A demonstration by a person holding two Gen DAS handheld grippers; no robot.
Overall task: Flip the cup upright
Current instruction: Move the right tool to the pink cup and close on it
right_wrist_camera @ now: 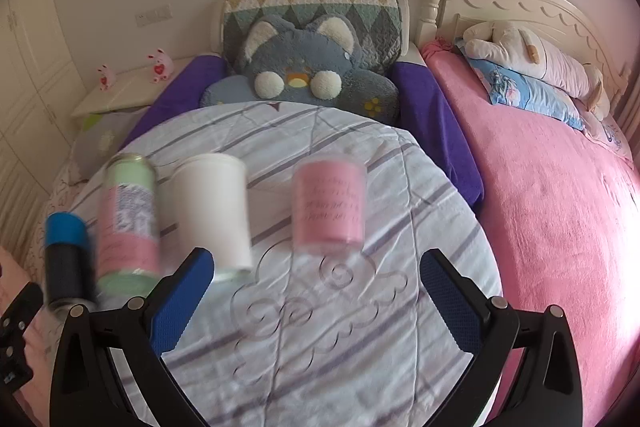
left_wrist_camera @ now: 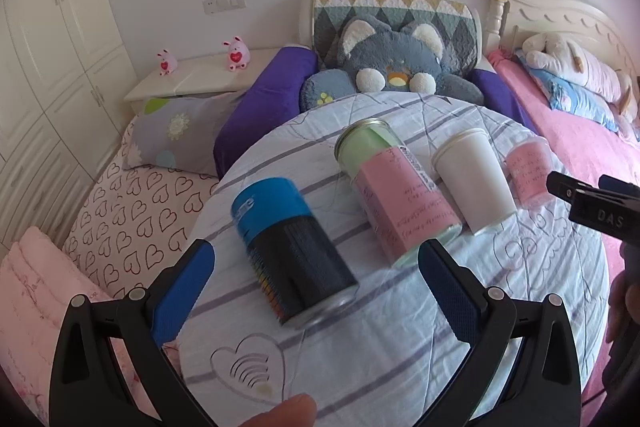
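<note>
Several cups stand upside down in a row on a round table (left_wrist_camera: 400, 359) covered with a striped cloth. From left: a blue-and-black cup (left_wrist_camera: 294, 251), a green-and-pink cup (left_wrist_camera: 394, 187), a white paper cup (left_wrist_camera: 474, 177) and a small pink cup (left_wrist_camera: 528, 173). My left gripper (left_wrist_camera: 316, 291) is open, its blue fingers on either side of the blue-and-black cup's lower end, not touching. My right gripper (right_wrist_camera: 316, 299) is open and empty, just short of the small pink cup (right_wrist_camera: 329, 205) and white cup (right_wrist_camera: 214, 211).
The table (right_wrist_camera: 320, 367) stands over a bed with a heart-print sheet (left_wrist_camera: 132, 227). A grey plush cat cushion (left_wrist_camera: 400, 63) lies behind the table, a pink blanket (right_wrist_camera: 560, 227) to the right, a nightstand (left_wrist_camera: 192, 79) at back left. The right gripper's body (left_wrist_camera: 596, 207) shows at right.
</note>
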